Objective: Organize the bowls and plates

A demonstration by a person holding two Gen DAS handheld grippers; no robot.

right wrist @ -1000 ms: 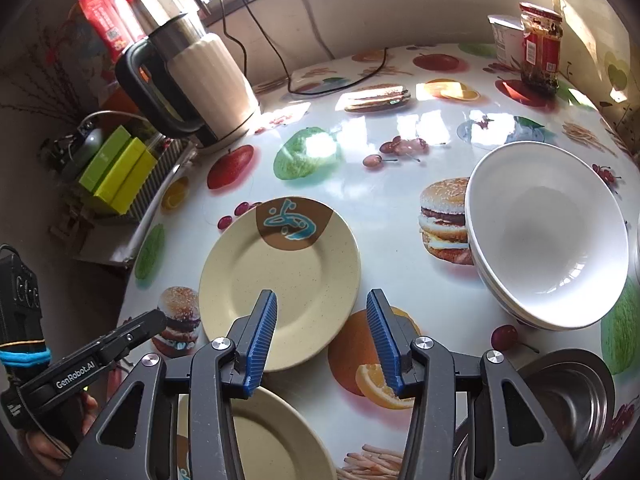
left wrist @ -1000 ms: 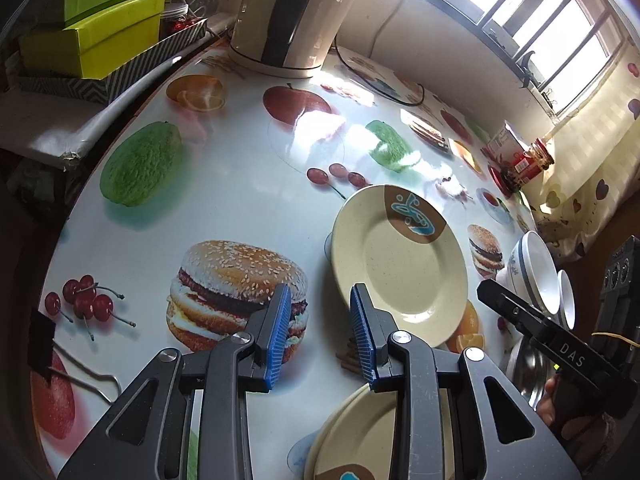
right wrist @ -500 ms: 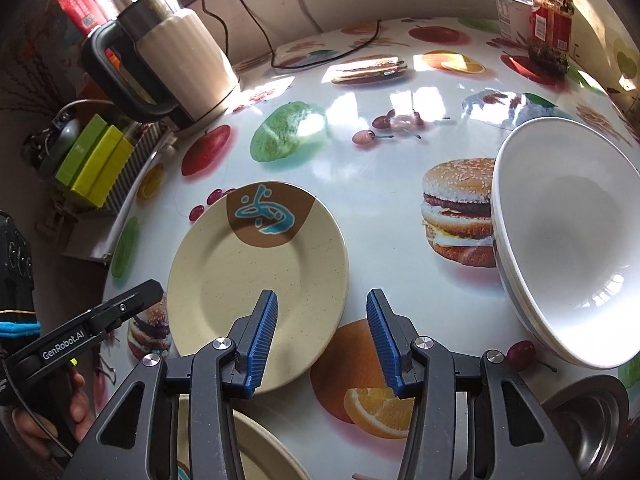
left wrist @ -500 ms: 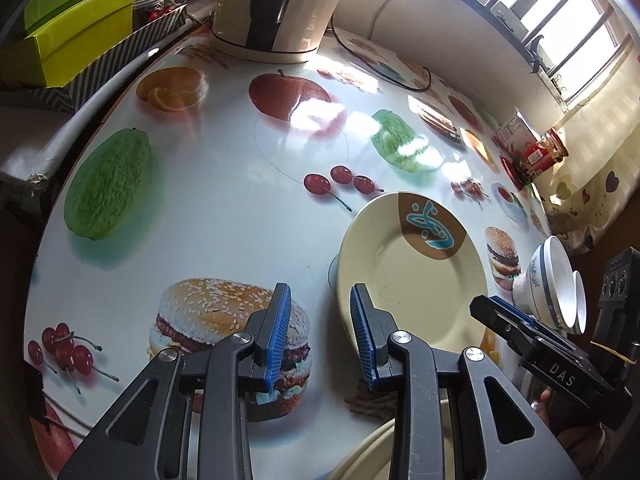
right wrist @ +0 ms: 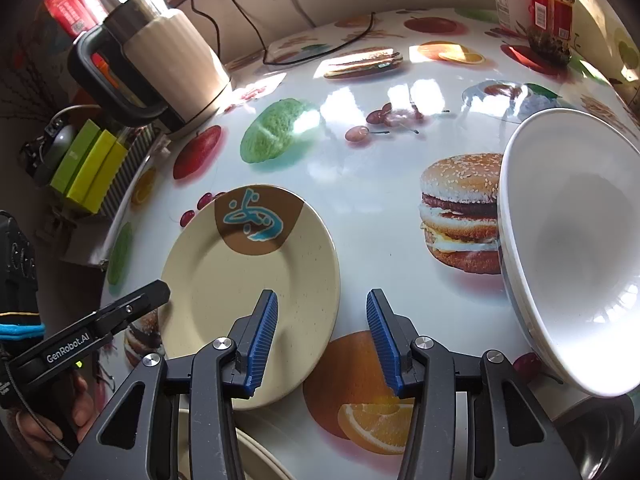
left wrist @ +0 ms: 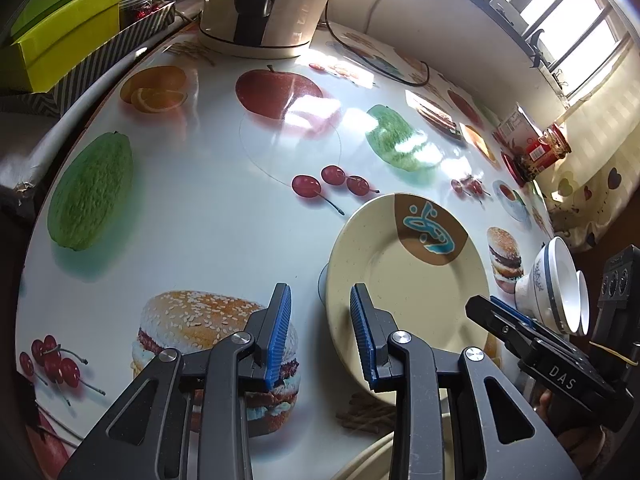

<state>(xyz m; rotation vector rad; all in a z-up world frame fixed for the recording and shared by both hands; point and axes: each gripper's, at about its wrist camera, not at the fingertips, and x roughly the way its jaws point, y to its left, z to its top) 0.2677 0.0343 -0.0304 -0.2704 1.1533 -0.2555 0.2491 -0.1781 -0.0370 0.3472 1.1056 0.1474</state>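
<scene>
Both grippers have dropped toward the cream plate (right wrist: pixel 248 300), left gripper (left wrist: pixel 320 336) and right gripper (right wrist: pixel 320 340) each straddling an opposite rim, jaws apart, gripping nothing.

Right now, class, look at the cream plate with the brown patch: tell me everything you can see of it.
The plate is round, shallow and cream with fine speckles. At its far rim sits a brown patch bearing a blue and white swirl. It looks like glazed ceramic or melamine and appears clean and empty. It lies flat on the printed table, left of the white bowls. Both grippers are open over its near rim, the left and the right; whether the fingers touch it cannot be told.
</scene>
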